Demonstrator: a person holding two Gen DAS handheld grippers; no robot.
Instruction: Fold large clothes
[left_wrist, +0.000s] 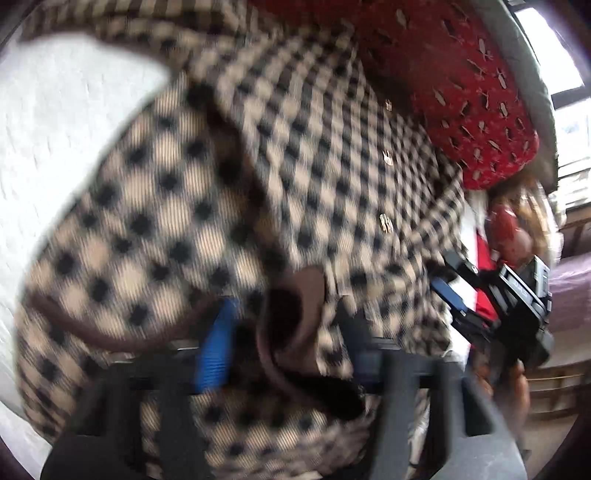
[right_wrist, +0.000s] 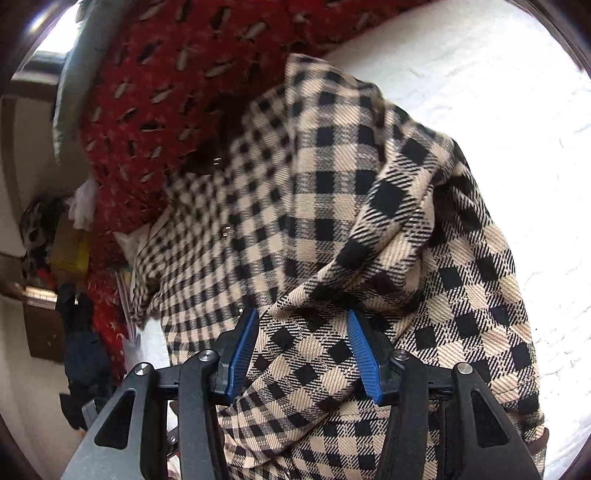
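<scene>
A large beige-and-black checked jacket (left_wrist: 295, 166) with a brown lining lies bunched on a white bedsheet (left_wrist: 55, 129). My left gripper (left_wrist: 284, 347) has its blue pads wide apart with a fold of checked cloth and brown lining lying between them; the view is blurred. My right gripper (right_wrist: 301, 354) is also spread, its blue pads (right_wrist: 364, 362) on either side of a loose fold of the jacket (right_wrist: 369, 221). The right gripper also shows at the right of the left wrist view (left_wrist: 498, 295).
A red patterned pillow (left_wrist: 461, 92) lies beyond the jacket; it also shows in the right wrist view (right_wrist: 166, 92). White bedsheet (right_wrist: 517, 110) lies to the right of the jacket. Clutter and clothes (right_wrist: 74, 314) sit beside the bed at left.
</scene>
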